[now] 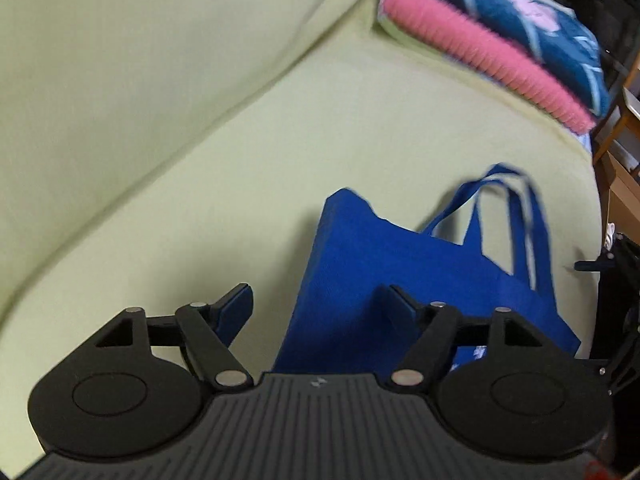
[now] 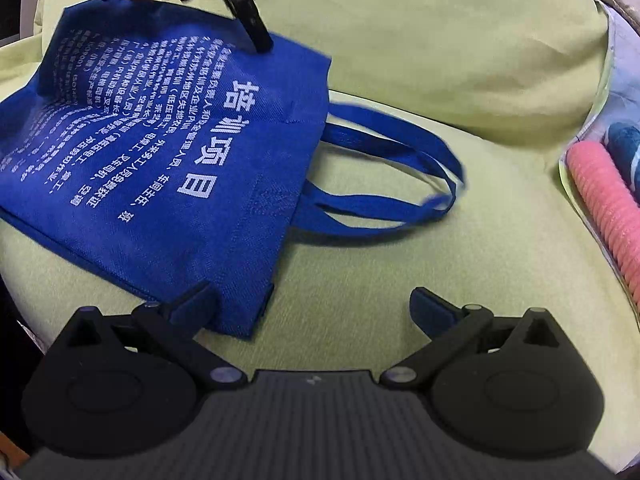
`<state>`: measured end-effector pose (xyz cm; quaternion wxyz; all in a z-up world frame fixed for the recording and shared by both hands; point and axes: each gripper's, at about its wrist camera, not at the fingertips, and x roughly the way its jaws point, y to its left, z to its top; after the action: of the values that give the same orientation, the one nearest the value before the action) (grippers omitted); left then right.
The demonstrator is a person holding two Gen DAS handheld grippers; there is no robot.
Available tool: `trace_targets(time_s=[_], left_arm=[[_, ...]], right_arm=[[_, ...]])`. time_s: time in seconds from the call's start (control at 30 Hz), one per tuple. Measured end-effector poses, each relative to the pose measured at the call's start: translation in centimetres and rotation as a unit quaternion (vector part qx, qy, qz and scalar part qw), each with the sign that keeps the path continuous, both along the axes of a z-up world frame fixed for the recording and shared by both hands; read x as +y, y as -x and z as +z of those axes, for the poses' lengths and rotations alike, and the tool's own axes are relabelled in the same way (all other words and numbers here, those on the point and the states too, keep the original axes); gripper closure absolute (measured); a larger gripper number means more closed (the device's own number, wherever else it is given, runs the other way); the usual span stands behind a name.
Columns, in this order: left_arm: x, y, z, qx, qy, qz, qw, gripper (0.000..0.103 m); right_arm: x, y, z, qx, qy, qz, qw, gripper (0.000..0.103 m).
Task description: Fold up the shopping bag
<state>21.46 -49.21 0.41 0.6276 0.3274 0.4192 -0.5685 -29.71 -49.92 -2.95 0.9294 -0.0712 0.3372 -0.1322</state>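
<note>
Blue shopping bag [image 2: 160, 152] lies flat on green sofa [image 2: 400, 280], handles [image 2: 384, 184] trailing. Both grippers' jaws apart, empty: left gripper [image 1: 316, 300], right gripper [image 2: 312, 304]. Probably pinch both near-edge corners evenly, fold across.

Home living room: pale green sofa [image 1: 200, 120] is filling both views, folded pink and blue blankets [image 1: 492, 40] are lying at its end, wooden furniture [image 1: 616, 168] is standing beside.

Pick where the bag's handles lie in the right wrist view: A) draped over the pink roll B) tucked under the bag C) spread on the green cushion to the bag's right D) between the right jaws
C: the blue handles loop out flat on the green cushion, right of the bag, clear of the jaws.
</note>
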Motion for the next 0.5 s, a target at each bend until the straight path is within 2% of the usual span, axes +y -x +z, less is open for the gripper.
trace_targets(time_s=[0.13, 0.17, 0.23, 0.3, 0.4, 0.5], left_arm=[[-0.5, -1.3, -2.7, 0.062, -0.050, 0.002, 0.9968, 0.031], [-0.4, -1.3, -2.9, 0.067, -0.050, 0.000, 0.9965, 0.038], [-0.2, -0.9, -2.5, 0.068, -0.040, -0.004, 0.9969, 0.049], [0.0, -0.4, -2.1, 0.066, -0.027, -0.008, 0.9974, 0.077], [1.1, 1.5, 0.1, 0.035, 0.011, -0.026, 0.9990, 0.089], [3.0, 4.9, 3.0, -0.014, 0.064, -0.048, 0.9967, 0.095]], right_arm=[[0.1, 0.3, -0.1, -0.001, -0.009, 0.002, 1.000, 0.001], [0.1, 0.3, -0.2, -0.001, -0.011, 0.002, 1.000, 0.001], [0.1, 0.4, -0.2, -0.002, -0.015, 0.003, 1.000, 0.001], [0.1, 0.5, -0.2, -0.002, -0.016, 0.003, 1.000, 0.001], [0.1, 0.6, 0.0, -0.002, -0.015, 0.003, 1.000, 0.001], [0.2, 0.7, 0.1, -0.002, -0.012, 0.001, 1.000, 0.001]])
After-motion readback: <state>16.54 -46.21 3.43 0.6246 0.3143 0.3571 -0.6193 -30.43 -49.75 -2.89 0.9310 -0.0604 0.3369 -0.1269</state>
